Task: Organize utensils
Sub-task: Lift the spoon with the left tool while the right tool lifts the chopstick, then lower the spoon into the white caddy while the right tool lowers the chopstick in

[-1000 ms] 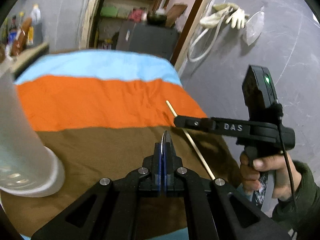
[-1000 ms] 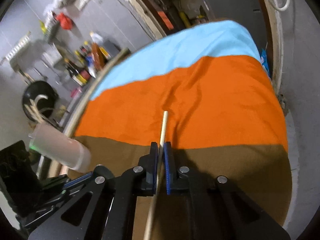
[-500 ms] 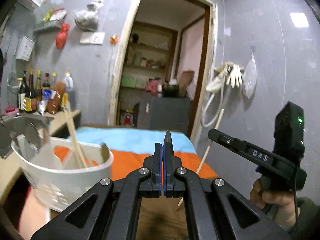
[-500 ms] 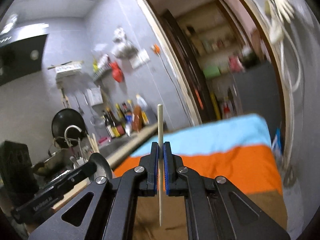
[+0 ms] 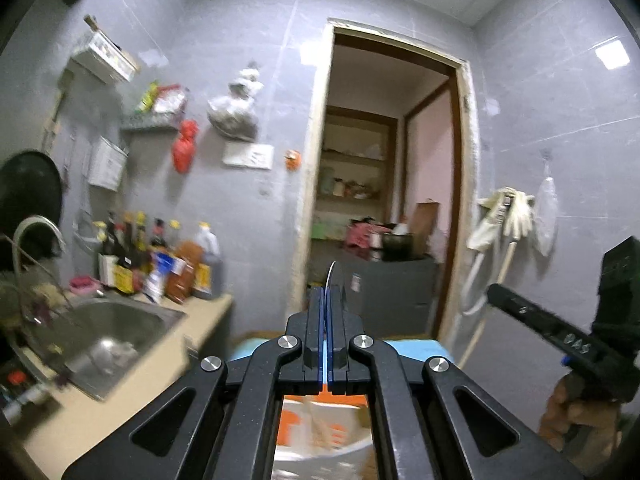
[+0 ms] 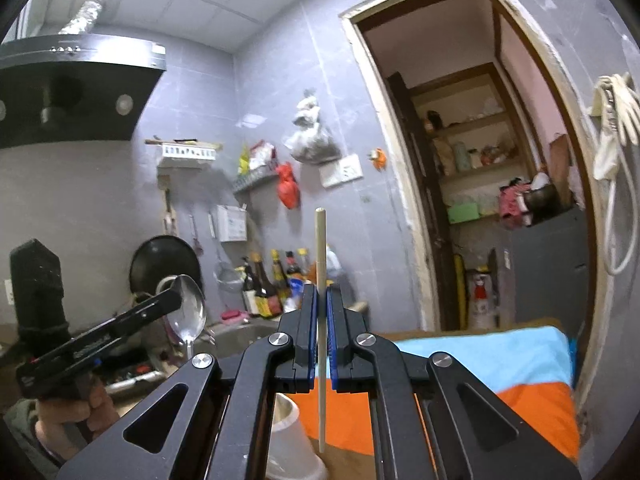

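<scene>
Striped cloth in brown, orange and blue [image 6: 500, 364] covers the worktop close under both tools, and on it, right beneath them, stands the white utensil holder [image 6: 288, 436], seen more blurrily between the left tool's arms with what look like pale sticks already inside. Above it the right gripper [image 6: 320, 320] has its fingers clenched on a single wooden chopstick [image 6: 320, 264], held upright with its lower tip hanging just over the cloth beside the holder's rim. The left gripper [image 5: 329, 320] is pinched shut on a metal spoon [image 6: 188, 312]; from its own camera only the thin bright edge shows between the fingers, while the right view shows the bowl up and the handle pointing down. I would judge the job partway along: two pieces are lifted and poised over the holder, neither is in yet, and whether more utensils lie on the cloth cannot be told from here. As for writing, the side of the right tool carries pale letters that seem to read "DAS", blurred; the left tool has a line of print too small to make out. Farther off, the bottles [image 5: 160, 264] by the steel sink [image 5: 100, 340] have labels, none legible, and beyond them is a doorway [image 5: 384, 184] onto pantry shelves.
</scene>
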Action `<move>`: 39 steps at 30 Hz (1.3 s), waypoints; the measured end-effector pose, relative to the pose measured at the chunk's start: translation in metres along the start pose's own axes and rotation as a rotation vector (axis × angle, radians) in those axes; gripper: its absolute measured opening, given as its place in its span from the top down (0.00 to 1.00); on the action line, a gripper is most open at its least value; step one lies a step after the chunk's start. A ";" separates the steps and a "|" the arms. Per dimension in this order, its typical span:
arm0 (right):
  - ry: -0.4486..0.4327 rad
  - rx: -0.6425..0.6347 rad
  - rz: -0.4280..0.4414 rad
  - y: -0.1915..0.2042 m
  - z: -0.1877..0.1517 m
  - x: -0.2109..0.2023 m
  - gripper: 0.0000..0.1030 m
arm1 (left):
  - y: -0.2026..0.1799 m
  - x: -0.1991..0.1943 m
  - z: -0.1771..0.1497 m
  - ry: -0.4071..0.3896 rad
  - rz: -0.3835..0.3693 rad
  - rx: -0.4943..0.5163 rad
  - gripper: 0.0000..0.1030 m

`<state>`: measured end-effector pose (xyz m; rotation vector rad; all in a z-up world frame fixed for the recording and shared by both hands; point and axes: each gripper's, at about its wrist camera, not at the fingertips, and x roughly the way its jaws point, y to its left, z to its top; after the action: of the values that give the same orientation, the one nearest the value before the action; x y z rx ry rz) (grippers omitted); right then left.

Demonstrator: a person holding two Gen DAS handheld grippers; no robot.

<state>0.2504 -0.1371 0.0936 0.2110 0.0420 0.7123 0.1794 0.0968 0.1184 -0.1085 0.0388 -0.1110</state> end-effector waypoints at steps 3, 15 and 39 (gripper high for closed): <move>-0.017 -0.002 0.032 0.014 0.004 0.013 0.97 | 0.023 -0.002 0.006 -0.017 0.057 0.009 1.00; 0.016 -0.048 0.036 0.047 -0.011 0.056 0.97 | 0.090 0.008 -0.009 -0.037 0.217 -0.021 1.00; 0.154 -0.030 0.004 0.040 -0.042 0.085 0.97 | 0.088 0.033 -0.037 -0.072 0.288 0.101 1.00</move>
<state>0.2846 -0.0442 0.0642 0.1273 0.1772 0.7317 0.2195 0.1762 0.0712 -0.0052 -0.0236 0.1788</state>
